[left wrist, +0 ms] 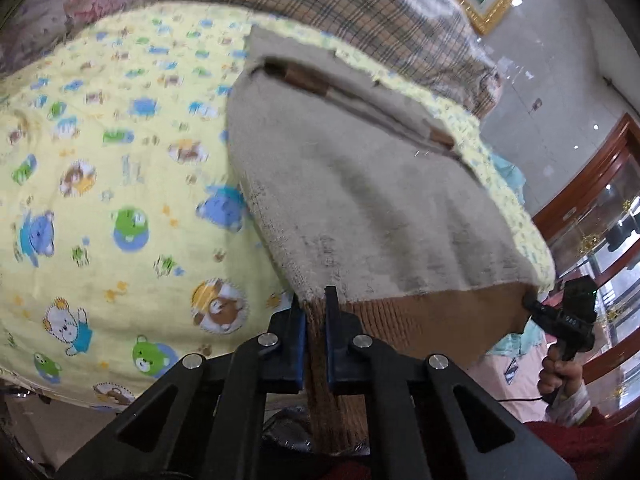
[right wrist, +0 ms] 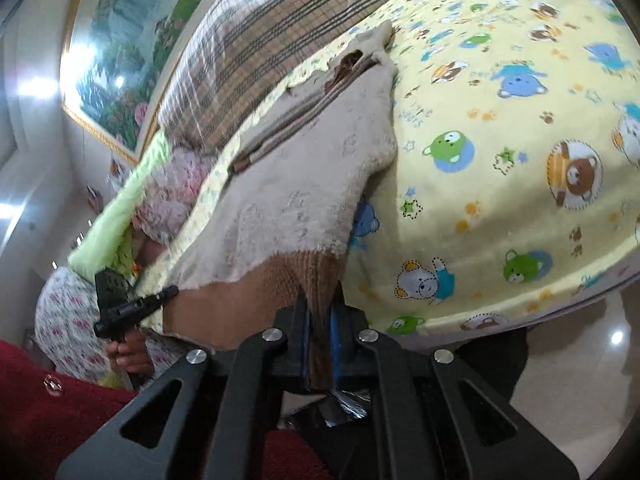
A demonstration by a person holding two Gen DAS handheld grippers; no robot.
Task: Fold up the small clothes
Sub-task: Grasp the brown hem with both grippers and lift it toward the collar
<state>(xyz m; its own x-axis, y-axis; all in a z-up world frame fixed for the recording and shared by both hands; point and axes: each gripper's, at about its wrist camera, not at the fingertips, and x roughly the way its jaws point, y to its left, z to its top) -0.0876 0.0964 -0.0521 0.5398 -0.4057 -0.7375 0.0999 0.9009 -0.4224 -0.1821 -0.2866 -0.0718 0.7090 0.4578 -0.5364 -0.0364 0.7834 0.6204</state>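
Observation:
A small beige knitted garment [left wrist: 360,200] with a brown ribbed hem [left wrist: 420,328] lies stretched over the yellow bear-print blanket [left wrist: 100,180]. My left gripper [left wrist: 316,308] is shut on the hem's left corner. My right gripper [right wrist: 320,312] is shut on the hem's other corner [right wrist: 316,272]. The right gripper also shows in the left wrist view [left wrist: 532,304] at the hem's right end, and the left gripper shows in the right wrist view [right wrist: 172,292] at the hem's left end. The garment [right wrist: 288,184] is pulled taut between them, its far end with brown trim [left wrist: 304,78] resting on the blanket [right wrist: 500,160].
A plaid cover [left wrist: 340,4] lies behind the blanket. A gold-framed picture [right wrist: 120,60] hangs on the wall. Pink and green fabrics [right wrist: 160,200] are piled at the bed's side. A wooden glass cabinet [left wrist: 600,208] stands at the right. Tiled floor [right wrist: 580,380] is below the bed edge.

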